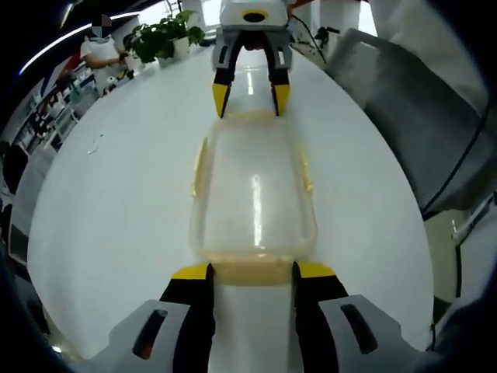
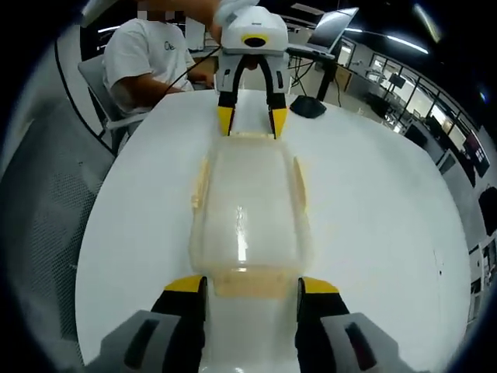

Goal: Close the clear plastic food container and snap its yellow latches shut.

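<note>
The clear plastic container (image 1: 252, 194) (image 2: 248, 210) lies lengthwise on the round white table (image 1: 116, 210) (image 2: 373, 217), its lid resting on top. Pale yellow side latches (image 1: 199, 167) (image 2: 299, 179) stand out from its long sides. In the left gripper view my left gripper (image 1: 252, 272) is open at the near end, with the end latch (image 1: 252, 273) between its yellow tips. My right gripper (image 1: 251, 97) faces it at the far end. In the right gripper view my right gripper (image 2: 253, 286) is open around the near end latch (image 2: 252, 284), and the left gripper (image 2: 251, 120) stands at the opposite end.
A grey mesh chair (image 1: 419, 116) (image 2: 46, 194) stands by the table edge. A potted plant (image 1: 163, 35) sits at one far edge. A seated person (image 2: 155, 54), a laptop (image 2: 334, 27) and a black object (image 2: 307, 105) are at the other.
</note>
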